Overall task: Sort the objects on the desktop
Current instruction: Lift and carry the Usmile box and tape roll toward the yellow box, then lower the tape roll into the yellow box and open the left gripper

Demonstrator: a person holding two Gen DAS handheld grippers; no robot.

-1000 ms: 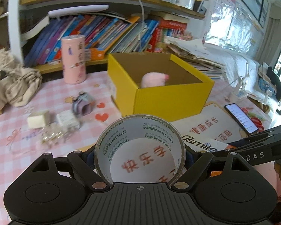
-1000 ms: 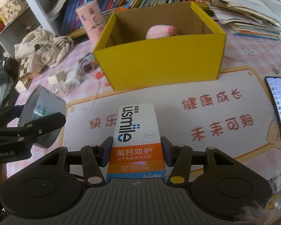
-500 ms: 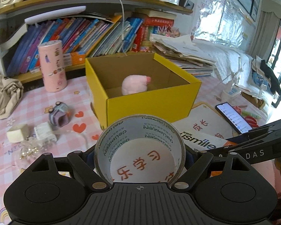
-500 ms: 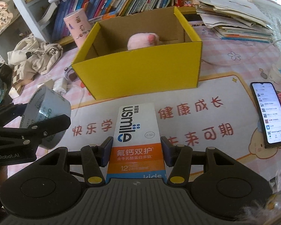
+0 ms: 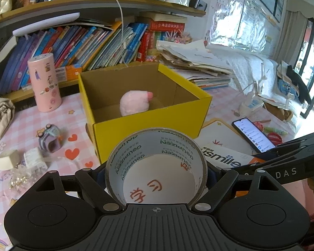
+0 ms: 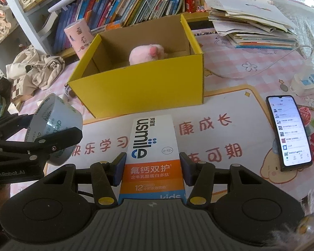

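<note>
Above the desk, the left gripper (image 5: pixel 156 172) is clamping a stiff, light tape roll (image 5: pixel 156 163) across its rim while the right gripper (image 6: pixel 151 170) is squeezing a crushable toothpaste box (image 6: pixel 152 152) by its sides.

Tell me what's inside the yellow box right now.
Inside the yellow box lies one pink plush toy on bare cardboard. The front wall hides the floor nearest the cameras, so anything low there cannot be seen.
</note>
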